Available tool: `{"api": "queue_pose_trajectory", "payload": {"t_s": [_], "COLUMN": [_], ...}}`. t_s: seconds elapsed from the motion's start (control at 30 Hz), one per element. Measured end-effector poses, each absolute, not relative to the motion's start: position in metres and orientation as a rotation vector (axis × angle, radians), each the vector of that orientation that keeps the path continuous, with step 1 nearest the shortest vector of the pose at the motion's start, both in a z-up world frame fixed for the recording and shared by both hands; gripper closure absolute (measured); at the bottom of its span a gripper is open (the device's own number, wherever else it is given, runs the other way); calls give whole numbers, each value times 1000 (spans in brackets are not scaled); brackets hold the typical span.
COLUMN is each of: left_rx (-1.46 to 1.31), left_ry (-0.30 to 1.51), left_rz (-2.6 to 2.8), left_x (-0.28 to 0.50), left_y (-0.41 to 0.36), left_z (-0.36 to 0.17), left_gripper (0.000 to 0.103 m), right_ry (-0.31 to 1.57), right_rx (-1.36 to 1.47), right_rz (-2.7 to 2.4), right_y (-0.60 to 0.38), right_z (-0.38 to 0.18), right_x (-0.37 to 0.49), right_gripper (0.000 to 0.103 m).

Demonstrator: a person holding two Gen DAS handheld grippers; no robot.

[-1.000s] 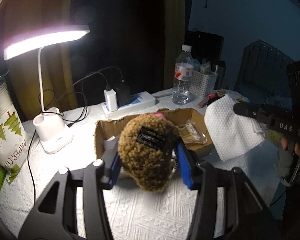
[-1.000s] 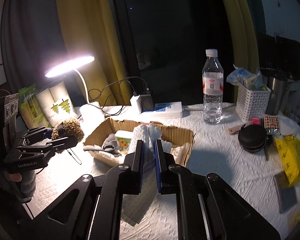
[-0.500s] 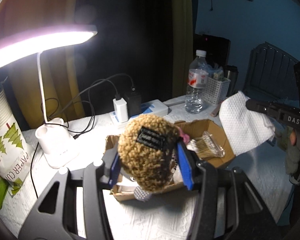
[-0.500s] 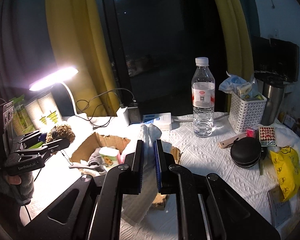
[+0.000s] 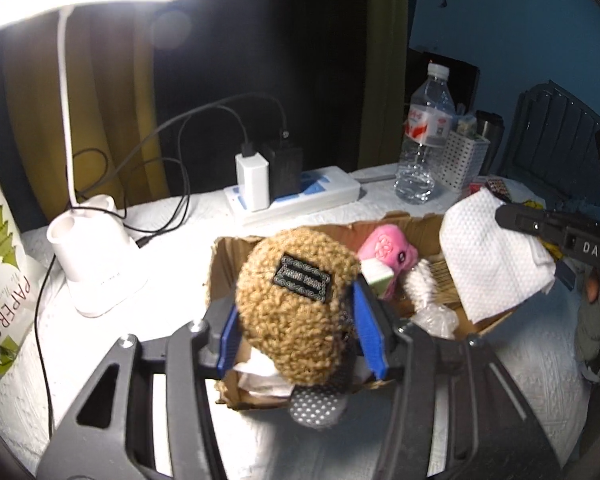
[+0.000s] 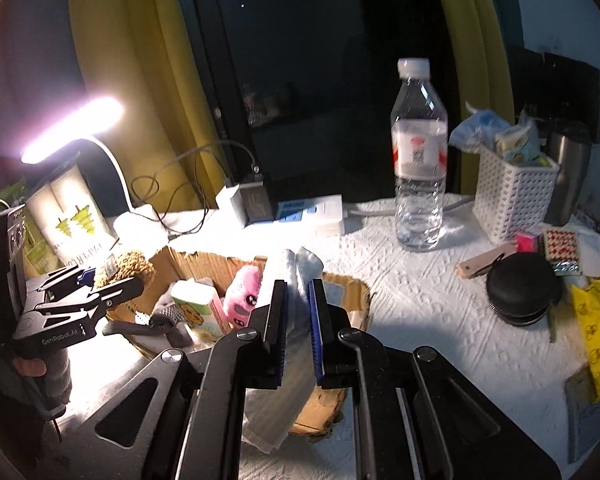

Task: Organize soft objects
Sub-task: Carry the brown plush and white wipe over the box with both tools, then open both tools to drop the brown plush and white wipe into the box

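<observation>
My left gripper (image 5: 296, 312) is shut on a brown fuzzy slipper (image 5: 296, 300) with a black label, held over the near-left corner of an open cardboard box (image 5: 228, 248). It also shows in the right wrist view (image 6: 128, 268). My right gripper (image 6: 298, 308) is shut on a white cloth (image 6: 288, 280), which hangs over the box's right side (image 6: 352, 288); the cloth shows in the left wrist view (image 5: 484, 256). In the box lie a pink plush toy (image 5: 388, 252) and a tissue pack (image 6: 196, 304).
A lit desk lamp (image 5: 92, 264) stands left of the box, paper cups (image 5: 4, 280) further left. A power strip (image 5: 300, 196) with chargers, a water bottle (image 6: 418, 160) and a white basket (image 6: 512, 192) stand behind. A black round case (image 6: 520, 292) and a yellow bag (image 6: 596, 336) lie right.
Both grippers moved forward over the box with their loads. The slipper went from in front of the box to above its near corner; the cloth came over the box's right side.
</observation>
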State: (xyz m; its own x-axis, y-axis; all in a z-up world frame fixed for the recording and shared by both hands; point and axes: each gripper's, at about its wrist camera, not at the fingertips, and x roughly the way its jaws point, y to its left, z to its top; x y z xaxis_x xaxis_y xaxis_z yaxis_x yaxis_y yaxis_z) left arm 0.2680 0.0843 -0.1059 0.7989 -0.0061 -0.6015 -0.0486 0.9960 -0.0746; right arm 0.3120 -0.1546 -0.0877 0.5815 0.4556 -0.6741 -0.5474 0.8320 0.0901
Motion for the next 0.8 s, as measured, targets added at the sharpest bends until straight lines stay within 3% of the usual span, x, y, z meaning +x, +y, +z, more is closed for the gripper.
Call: {"api": "queue_pose_trajectory", "payload": {"t_s": [0.43,0.57,0.63,0.77,0.8], "left_rx": [-102,-100,-101,-87,-84], "left_ry": [723,715,706,689,684], "left_rz": [31,46,45,50,50], "left_x": [280,278,276,271,269], "left_y": [89,89,89,87,86], "left_z": [-128,-126,-123,-117,-115], "left_gripper": [48,38,29,27,27], "right_ry": [883,893,896,872,867], "right_rx": [-167,-177,-175,-171,-169], "right_rz": [567,557,554,553,552], "right_y": [-143,-142,-142,-144,-144], "right_z": [-133,-136,-134,-126,-124], "right_x": [311,310,310,307,306], "right_gripper": [91,90,87,63,62]}}
